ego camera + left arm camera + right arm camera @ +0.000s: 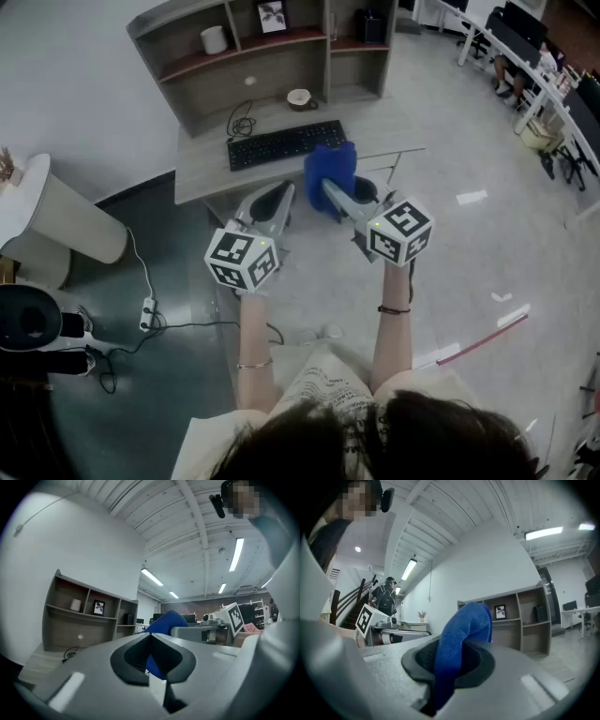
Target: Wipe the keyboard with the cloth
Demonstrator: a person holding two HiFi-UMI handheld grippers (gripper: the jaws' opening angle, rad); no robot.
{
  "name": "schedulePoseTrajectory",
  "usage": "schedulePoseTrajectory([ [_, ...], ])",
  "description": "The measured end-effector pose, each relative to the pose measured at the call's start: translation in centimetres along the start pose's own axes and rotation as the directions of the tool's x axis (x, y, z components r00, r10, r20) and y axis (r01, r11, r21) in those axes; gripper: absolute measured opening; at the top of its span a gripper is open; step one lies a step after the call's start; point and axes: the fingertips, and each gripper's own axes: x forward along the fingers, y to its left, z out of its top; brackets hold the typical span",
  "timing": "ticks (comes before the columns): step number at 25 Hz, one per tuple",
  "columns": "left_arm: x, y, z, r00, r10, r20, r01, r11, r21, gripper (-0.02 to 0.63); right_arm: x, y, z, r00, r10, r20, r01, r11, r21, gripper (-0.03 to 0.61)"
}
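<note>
A black keyboard (286,143) lies on the grey desk (202,169) below the shelves. My right gripper (328,187) is held up in the air in front of the desk, shut on a blue cloth (330,169) that sticks up past its jaws. In the right gripper view the cloth (466,625) rises between the dark pads (480,660) of that gripper (454,645). My left gripper (284,191) floats just to the left of it, shut with nothing in it (151,637). The cloth (166,619) shows behind its tips.
A small bowl (299,97) and a coiled cable (242,120) sit behind the keyboard. A white cup (215,39) and a picture frame (273,14) stand on the shelves. A white rounded stand (56,220) and a power strip (147,312) are at the left.
</note>
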Motion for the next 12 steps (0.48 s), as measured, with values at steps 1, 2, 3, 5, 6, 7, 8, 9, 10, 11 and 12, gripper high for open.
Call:
schedulePoseTrajectory([
  [1, 0.04, -0.01, -0.03, 1.0, -0.001, -0.002, 0.001, 1.0, 0.002, 0.002, -0.02, -0.03, 0.02, 1.0, -0.001, 0.002, 0.001, 1.0, 0.001, 0.058],
  [2, 0.07, -0.02, -0.07, 1.0, -0.002, -0.005, 0.002, 1.0, 0.003, 0.002, -0.04, -0.06, 0.04, 1.0, -0.002, 0.003, 0.002, 1.0, 0.001, 0.058],
  [3, 0.1, -0.02, -0.09, 1.0, -0.003, -0.006, 0.003, 1.0, 0.004, 0.002, -0.05, -0.09, 0.07, 1.0, -0.002, 0.005, 0.002, 1.0, 0.002, 0.058],
  [5, 0.17, 0.0, -0.11, 1.0, -0.004, -0.007, 0.004, 1.0, 0.005, 0.002, -0.04, -0.16, 0.16, 1.0, -0.002, 0.007, 0.002, 1.0, 0.002, 0.058],
  [6, 0.21, 0.01, -0.11, 1.0, -0.004, -0.008, 0.004, 1.0, 0.006, 0.002, -0.03, -0.21, 0.2, 1.0, -0.002, 0.008, 0.002, 1.0, 0.002, 0.058],
  [7, 0.23, 0.03, -0.1, 1.0, -0.003, -0.008, 0.003, 1.0, 0.006, 0.002, -0.02, -0.26, 0.22, 1.0, -0.003, 0.009, 0.003, 1.0, 0.002, 0.058],
  [8, 0.26, 0.06, -0.08, 1.0, -0.003, -0.007, 0.003, 1.0, 0.006, 0.002, -0.01, -0.33, 0.22, 1.0, -0.004, 0.009, 0.004, 1.0, 0.001, 0.058],
  [9, 0.27, 0.1, -0.07, 1.0, -0.002, -0.007, 0.002, 1.0, 0.007, 0.002, 0.0, -0.39, 0.22, 1.0, -0.005, 0.009, 0.005, 1.0, 0.001, 0.058],
  [10, 0.27, 0.14, -0.05, 1.0, 0.0, -0.006, 0.0, 1.0, 0.007, 0.002, 0.03, -0.43, 0.23, 1.0, -0.005, 0.01, 0.005, 1.0, 0.0, 0.058],
  [11, 0.26, 0.19, -0.04, 1.0, 0.001, -0.006, -0.001, 1.0, 0.008, 0.002, 0.06, -0.46, 0.26, 1.0, -0.005, 0.011, 0.005, 1.0, 0.001, 0.058],
  [12, 0.25, 0.23, -0.04, 1.0, 0.003, -0.005, -0.003, 1.0, 0.008, 0.002, 0.08, -0.48, 0.28, 1.0, -0.005, 0.013, 0.005, 1.0, 0.001, 0.058],
])
